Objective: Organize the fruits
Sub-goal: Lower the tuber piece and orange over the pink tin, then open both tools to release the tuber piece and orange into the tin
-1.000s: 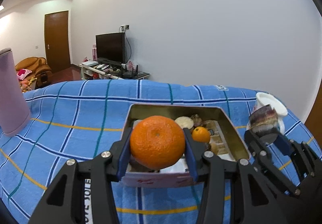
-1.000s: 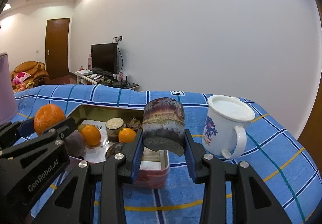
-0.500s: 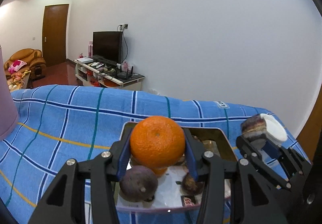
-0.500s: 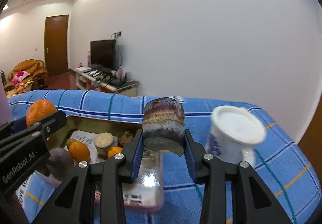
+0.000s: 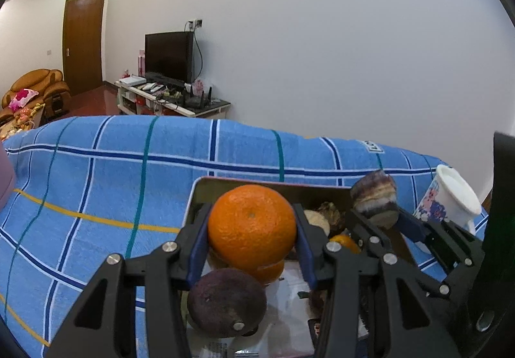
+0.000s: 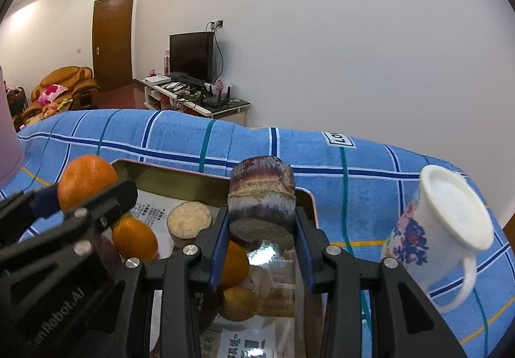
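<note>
My left gripper is shut on a large orange and holds it above the metal tin. A short purple-brown sugarcane piece sits clamped in my right gripper, over the tin's right half. In the right wrist view the left gripper with its orange hangs at the left. The left wrist view has the right gripper at the right. Inside the tin lie a dark purple fruit, small oranges and a pale cut sugarcane piece.
The tin rests on a blue checked cloth. A white flowered mug stands to the tin's right. A pink cylinder stands at the far left. Behind the table are a white wall, a TV stand and a sofa.
Both grippers have moved forward over the tin with their loads. The tin's contents now lie under the fingers, and the mug looms closer on the right.
</note>
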A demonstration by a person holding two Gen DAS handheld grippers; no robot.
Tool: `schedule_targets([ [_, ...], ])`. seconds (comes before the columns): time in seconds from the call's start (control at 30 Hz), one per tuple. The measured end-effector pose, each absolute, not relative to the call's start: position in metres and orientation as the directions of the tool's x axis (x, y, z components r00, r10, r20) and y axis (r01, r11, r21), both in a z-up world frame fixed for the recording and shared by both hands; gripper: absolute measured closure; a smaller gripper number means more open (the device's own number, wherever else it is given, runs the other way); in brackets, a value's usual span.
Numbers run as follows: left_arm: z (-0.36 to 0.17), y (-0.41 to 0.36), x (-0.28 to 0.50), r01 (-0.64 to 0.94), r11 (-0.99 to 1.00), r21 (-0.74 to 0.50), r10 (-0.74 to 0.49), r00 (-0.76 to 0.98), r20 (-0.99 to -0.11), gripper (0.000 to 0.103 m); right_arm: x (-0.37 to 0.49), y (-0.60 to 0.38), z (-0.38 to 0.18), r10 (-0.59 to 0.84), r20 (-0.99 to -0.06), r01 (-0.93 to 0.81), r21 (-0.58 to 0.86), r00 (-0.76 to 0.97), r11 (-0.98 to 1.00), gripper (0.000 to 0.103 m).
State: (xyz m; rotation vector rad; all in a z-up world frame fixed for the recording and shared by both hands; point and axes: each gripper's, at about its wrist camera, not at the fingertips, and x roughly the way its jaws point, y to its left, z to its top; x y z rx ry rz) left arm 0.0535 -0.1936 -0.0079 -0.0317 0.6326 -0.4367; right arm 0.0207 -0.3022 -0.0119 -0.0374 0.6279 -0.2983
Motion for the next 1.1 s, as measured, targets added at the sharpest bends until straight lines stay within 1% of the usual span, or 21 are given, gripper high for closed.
schedule_targets([
  [0.13, -0.014, -0.193, 0.060, 0.372, 0.912, -0.171, -0.397, 0.701, -0.592, 0.054, 0.031, -0.294, -0.018, -0.226, -0.611, 0.191, -0.124, 0.759, 0.974, 0.063],
  [0.27, -0.016, -0.192, 0.064, 0.366, 0.911, -0.190, -0.402, 0.690, -0.602, 0.054, 0.031, -0.286, -0.019, -0.225, -0.608, 0.171, -0.147, 0.762, 0.974, 0.062],
  [0.47, -0.017, -0.189, 0.064, 0.365, 0.910, -0.196, -0.405, 0.687, -0.604, 0.054, 0.030, -0.283, -0.018, -0.168, -0.610, 0.117, -0.123, 0.774, 0.986, 0.062],
  [0.53, -0.016, -0.190, 0.061, 0.362, 0.914, -0.184, -0.395, 0.694, -0.602, 0.054, 0.028, -0.282, -0.018, -0.164, -0.609, 0.112, -0.124, 0.776, 0.986, 0.062],
  [0.6, -0.015, -0.189, 0.059, 0.362, 0.915, -0.179, -0.393, 0.699, -0.598, 0.054, 0.027, -0.281, -0.018, -0.153, -0.610, 0.100, -0.120, 0.778, 0.988, 0.059],
  [0.73, -0.011, -0.186, 0.053, 0.368, 0.913, -0.173, -0.396, 0.706, -0.587, 0.054, 0.019, -0.283, -0.013, -0.120, -0.593, 0.078, -0.096, 0.796, 0.992, 0.058],
  [0.83, -0.010, -0.185, 0.048, 0.366, 0.917, -0.159, -0.386, 0.713, -0.586, 0.054, 0.008, -0.286, -0.011, -0.120, -0.579, 0.088, -0.083, 0.807, 0.993, 0.052],
  [0.9, -0.010, -0.184, 0.047, 0.363, 0.918, -0.158, -0.383, 0.712, -0.589, 0.054, -0.001, -0.287, -0.008, -0.130, -0.565, 0.099, -0.084, 0.815, 0.991, 0.044],
  [1.0, -0.008, -0.184, 0.043, 0.364, 0.920, -0.143, -0.376, 0.721, -0.582, 0.053, -0.013, -0.288, -0.004, -0.173, -0.544, 0.135, -0.109, 0.821, 0.985, 0.040],
  [1.1, -0.002, -0.184, 0.033, 0.359, 0.929, -0.086, -0.346, 0.767, -0.540, 0.052, -0.026, -0.289, 0.000, -0.223, -0.520, 0.189, -0.120, 0.824, 0.975, 0.039],
])
